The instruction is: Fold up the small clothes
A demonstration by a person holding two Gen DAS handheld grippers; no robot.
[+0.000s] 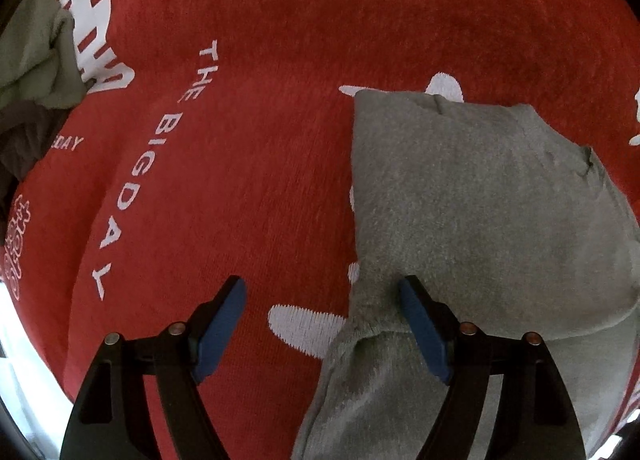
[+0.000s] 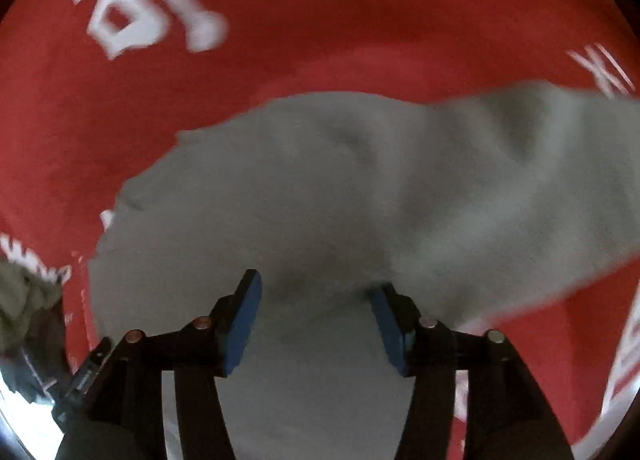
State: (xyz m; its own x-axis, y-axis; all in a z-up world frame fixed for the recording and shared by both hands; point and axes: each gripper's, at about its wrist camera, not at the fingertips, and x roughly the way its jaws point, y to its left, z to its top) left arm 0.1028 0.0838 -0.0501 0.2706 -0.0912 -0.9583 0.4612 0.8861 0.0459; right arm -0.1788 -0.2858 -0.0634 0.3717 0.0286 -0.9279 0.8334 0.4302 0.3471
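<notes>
Your grey garment [image 1: 480, 200] lies on the red cloth [image 1: 260, 60], filling the right and lower middle of the left view and the centre of the right view, where motion blur smears it. Your left gripper [image 1: 322, 324] stands with jaws apart at bottom centre; the right-hand pad touches a raised ridge of the fabric, nothing is pinched. Your right gripper [image 2: 316, 320] is also spread wide, low over the garment, gripping nothing.

I judge the risk is a bad pinch: close the left now and you may catch only that ridge, or the red cloth too, and drag everything askew. A green pile [image 1: 36, 52] sits upper left, well apart.
</notes>
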